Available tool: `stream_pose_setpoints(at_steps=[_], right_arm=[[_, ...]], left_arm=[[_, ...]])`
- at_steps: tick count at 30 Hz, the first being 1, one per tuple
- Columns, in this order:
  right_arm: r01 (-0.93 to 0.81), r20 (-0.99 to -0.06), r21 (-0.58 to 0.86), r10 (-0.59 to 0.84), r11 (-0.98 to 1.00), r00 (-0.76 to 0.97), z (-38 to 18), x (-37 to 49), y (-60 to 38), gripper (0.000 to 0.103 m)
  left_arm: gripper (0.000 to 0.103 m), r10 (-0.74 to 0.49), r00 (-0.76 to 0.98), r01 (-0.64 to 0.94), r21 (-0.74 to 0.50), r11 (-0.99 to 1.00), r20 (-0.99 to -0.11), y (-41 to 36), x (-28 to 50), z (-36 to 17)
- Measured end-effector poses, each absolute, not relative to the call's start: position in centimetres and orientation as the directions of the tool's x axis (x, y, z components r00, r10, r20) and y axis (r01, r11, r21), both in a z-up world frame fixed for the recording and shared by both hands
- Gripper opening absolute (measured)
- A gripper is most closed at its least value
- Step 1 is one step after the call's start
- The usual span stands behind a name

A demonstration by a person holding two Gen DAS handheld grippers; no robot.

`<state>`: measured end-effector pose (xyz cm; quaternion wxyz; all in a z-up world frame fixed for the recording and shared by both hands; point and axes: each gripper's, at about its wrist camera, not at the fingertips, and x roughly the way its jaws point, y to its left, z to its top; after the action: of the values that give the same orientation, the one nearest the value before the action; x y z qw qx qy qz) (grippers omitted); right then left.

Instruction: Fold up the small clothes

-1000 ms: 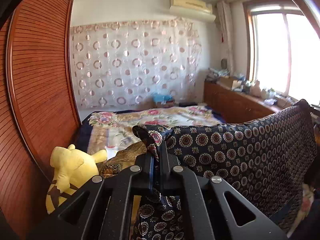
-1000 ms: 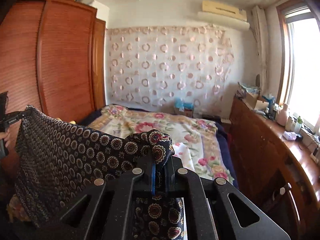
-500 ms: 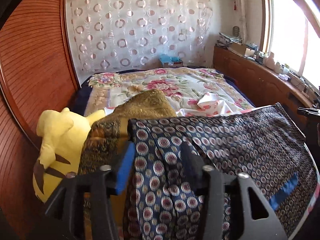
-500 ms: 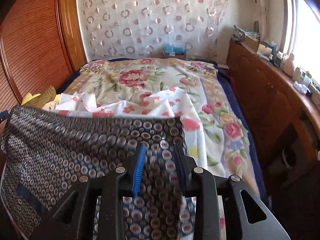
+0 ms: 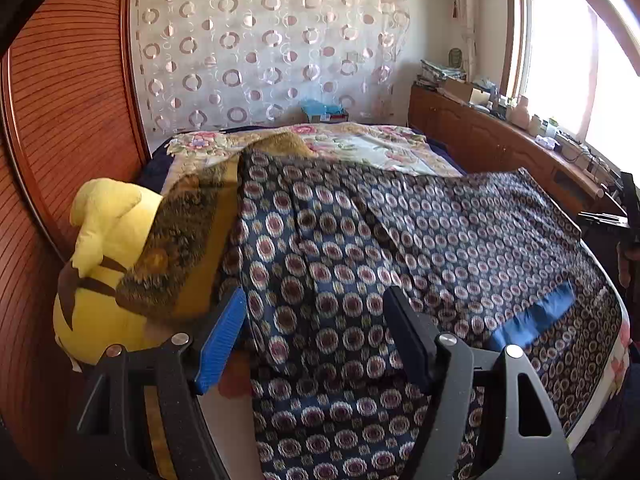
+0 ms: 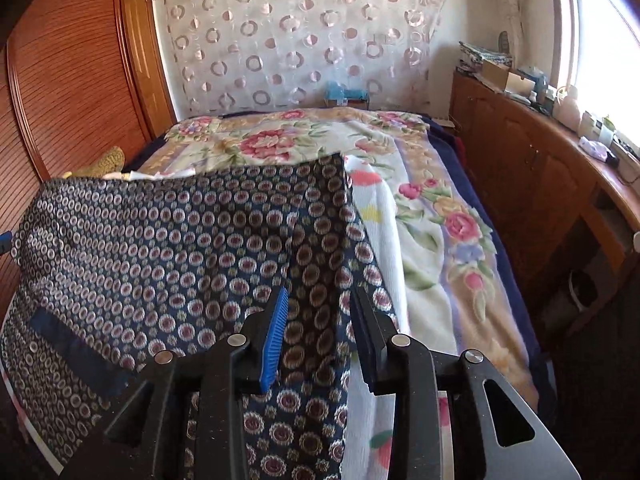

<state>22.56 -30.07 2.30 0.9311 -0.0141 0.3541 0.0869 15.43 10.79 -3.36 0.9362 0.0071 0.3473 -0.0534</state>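
A dark navy garment with a round medallion pattern (image 5: 400, 248) lies spread across the near end of the bed; it also shows in the right wrist view (image 6: 180, 240). A plain blue strip (image 5: 528, 320) shows on it. My left gripper (image 5: 314, 300) is open just above the garment's left part, with cloth lying between the fingers. My right gripper (image 6: 318, 300) is open over the garment's right edge, cloth between the fingers too. Neither one grips the cloth.
A yellow plush toy (image 5: 100, 264) and a gold patterned cloth (image 5: 180, 240) lie at the bed's left. A white printed cloth (image 6: 384, 232) lies under the garment on the floral bedspread (image 6: 440, 184). Wooden wardrobe (image 5: 52, 128) left, wooden cabinet (image 6: 532, 168) right.
Both grippers held the garment up by its top corners a second ago. They lowered it onto the bed and opened, letting it go, and now stand wider open.
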Motion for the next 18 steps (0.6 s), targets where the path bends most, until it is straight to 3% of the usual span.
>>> stream_pose_setpoints(at_steps=[11, 14, 15, 18], right_arm=[[-0.144, -0.753, -0.036, 0.068, 0.989, 0.654, 0.8, 26.6, -29.9, 0.033], [-0.154, -0.765, -0.06, 0.054, 0.986, 0.642, 0.4, 27.5, -29.6, 0.018], [-0.157, -0.764, -0.072, 0.047, 0.985, 0.643, 0.3, 27.5, -29.4, 0.006], [-0.18, -0.767, -0.095, 0.043, 0.979, 0.641, 0.5, 27.4, -28.6, 0.001]], left_arm=[[0.072, -0.112, 0.714, 0.106, -0.052, 0.993, -0.691, 10.5, 13.2, -6.2], [0.072, -0.113, 0.707, 0.107, -0.053, 0.993, -0.698, 10.4, 12.9, -6.8], [0.072, -0.114, 0.706, 0.108, -0.054, 0.993, -0.699, 10.3, 12.9, -6.9], [0.072, -0.114, 0.7, 0.107, -0.054, 0.993, -0.705, 10.3, 12.8, -7.4]])
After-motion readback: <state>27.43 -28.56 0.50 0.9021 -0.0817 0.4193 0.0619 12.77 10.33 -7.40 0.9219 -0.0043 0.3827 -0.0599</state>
